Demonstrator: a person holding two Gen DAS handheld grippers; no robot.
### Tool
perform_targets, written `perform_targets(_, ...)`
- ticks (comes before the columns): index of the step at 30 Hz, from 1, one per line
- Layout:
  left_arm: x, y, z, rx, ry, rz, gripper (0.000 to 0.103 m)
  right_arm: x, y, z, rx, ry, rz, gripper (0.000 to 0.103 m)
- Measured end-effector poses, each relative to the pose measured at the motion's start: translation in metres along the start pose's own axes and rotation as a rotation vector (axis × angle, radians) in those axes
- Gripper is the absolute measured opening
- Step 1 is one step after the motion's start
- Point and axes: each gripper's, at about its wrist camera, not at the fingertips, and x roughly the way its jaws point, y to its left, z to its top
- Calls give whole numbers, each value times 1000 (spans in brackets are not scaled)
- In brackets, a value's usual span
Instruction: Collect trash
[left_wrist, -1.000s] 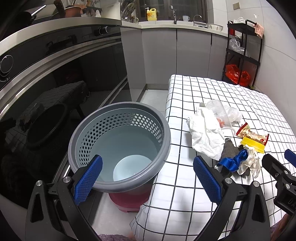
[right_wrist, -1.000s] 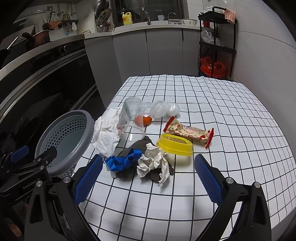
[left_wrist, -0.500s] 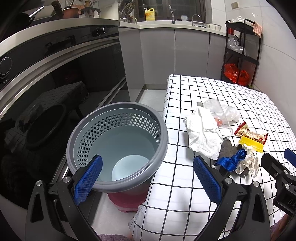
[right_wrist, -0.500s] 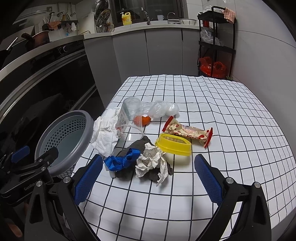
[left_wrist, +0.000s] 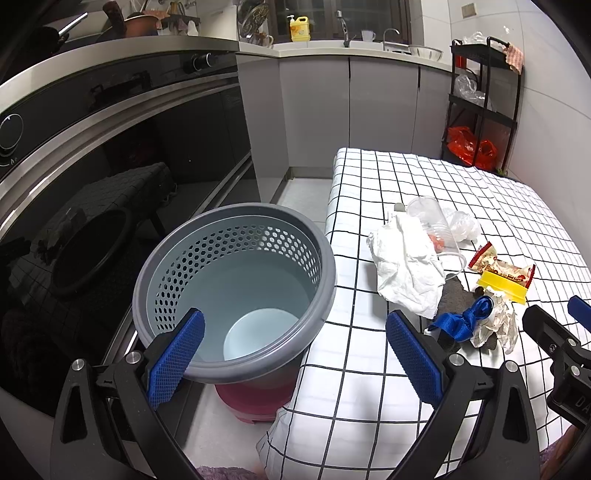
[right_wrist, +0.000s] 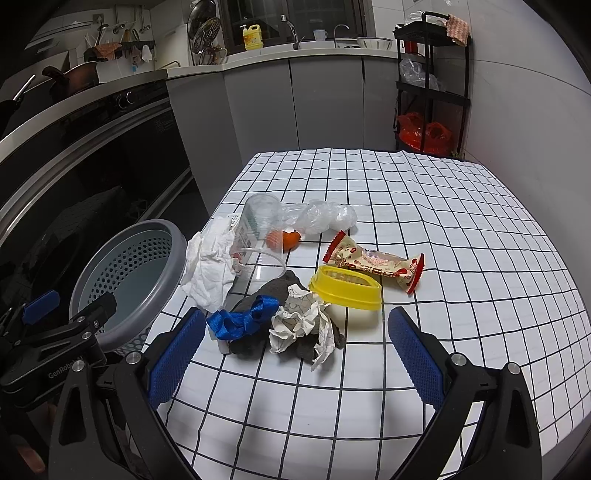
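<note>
Two tools gape empty: left tool (left_wrist: 293, 363) alone sees inside the basket (left_wrist: 236, 295), right tool (right_wrist: 295, 356) the whole wrapper (right_wrist: 375, 263).

Trash lies bunched near the table's (right_wrist: 461, 236) left edge: a crumpled white tissue (right_wrist: 210, 269) nearest that edge, a clear cup (right_wrist: 258, 229) on its side against it, an orange scrap (right_wrist: 284, 238) and a clear bag (right_wrist: 321, 218) beyond. Toward the front edge sit a blue ribbon (right_wrist: 242, 319) and a paper ball (right_wrist: 303, 321) on a dark rag (right_wrist: 277, 290), touching a yellow lid (right_wrist: 345, 288); a red-ended wrapper (right_wrist: 375, 264) lies just behind it. The grey bin (left_wrist: 236, 291) stands beside the left edge, empty
</note>
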Motion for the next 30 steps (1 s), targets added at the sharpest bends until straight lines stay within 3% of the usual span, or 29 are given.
perform_targets(30, 5, -1, -1, 5, 12, -5, 97, 2, -16, -4, 16, 13, -9, 95)
